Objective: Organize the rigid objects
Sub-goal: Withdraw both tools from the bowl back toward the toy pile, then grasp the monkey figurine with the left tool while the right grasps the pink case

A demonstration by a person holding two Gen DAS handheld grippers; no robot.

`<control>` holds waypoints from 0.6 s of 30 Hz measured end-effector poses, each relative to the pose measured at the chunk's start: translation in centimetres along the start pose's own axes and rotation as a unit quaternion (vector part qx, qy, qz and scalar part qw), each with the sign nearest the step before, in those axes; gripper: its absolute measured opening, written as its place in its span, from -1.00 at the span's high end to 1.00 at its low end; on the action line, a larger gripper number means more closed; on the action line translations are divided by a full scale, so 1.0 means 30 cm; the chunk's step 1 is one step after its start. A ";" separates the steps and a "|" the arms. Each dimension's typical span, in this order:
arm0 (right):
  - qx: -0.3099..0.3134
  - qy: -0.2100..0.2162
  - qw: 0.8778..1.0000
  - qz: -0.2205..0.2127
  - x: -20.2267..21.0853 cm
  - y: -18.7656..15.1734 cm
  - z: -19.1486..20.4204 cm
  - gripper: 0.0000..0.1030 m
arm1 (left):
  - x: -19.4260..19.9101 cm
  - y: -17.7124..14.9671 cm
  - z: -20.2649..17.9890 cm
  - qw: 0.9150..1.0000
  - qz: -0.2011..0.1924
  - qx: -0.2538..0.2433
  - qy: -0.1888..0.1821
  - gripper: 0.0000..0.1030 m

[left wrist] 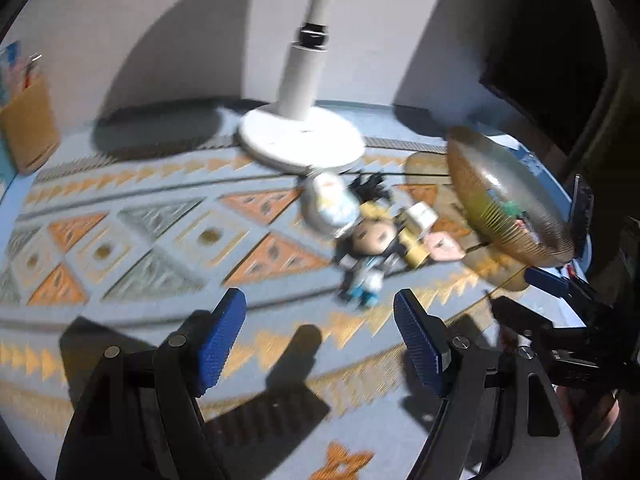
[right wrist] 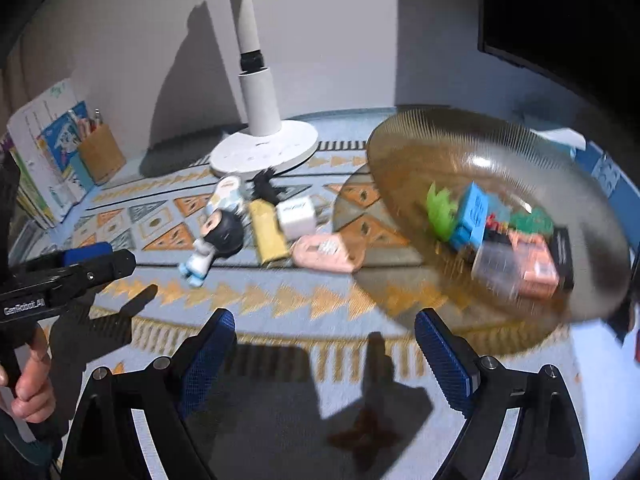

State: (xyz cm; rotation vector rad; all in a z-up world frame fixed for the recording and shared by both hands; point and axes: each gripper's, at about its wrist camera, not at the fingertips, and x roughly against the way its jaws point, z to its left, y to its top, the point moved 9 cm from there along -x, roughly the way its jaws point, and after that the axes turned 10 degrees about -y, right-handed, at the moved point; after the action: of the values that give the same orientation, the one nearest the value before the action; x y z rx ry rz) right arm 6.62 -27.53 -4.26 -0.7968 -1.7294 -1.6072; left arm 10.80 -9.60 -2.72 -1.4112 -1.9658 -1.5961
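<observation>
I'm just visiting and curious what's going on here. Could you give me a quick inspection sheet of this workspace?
Surface: patterned blue-and-orange cloth covers the table.
Job's things: glass bowl, tilted, holds small toys and blocks; on the cloth lie a doll figure, white cube, yellow block, pink piece.
Clutter: white lamp base, pencil holder, books.
Grippers: left gripper open and empty; right gripper open and empty.
Cables: nothing seen.
Surroundings: white wall, dark screen at right.
</observation>
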 end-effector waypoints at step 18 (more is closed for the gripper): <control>-0.122 0.058 0.990 0.039 -0.218 0.082 -0.009 -0.75 | -0.256 0.045 -0.077 0.998 0.045 -0.029 -0.026 0.23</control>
State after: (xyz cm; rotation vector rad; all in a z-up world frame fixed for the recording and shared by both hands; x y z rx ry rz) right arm 12.58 -27.69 -7.91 -0.8566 -1.4216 -1.7973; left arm 14.89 -15.64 -6.33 -1.5547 -1.8681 -1.6038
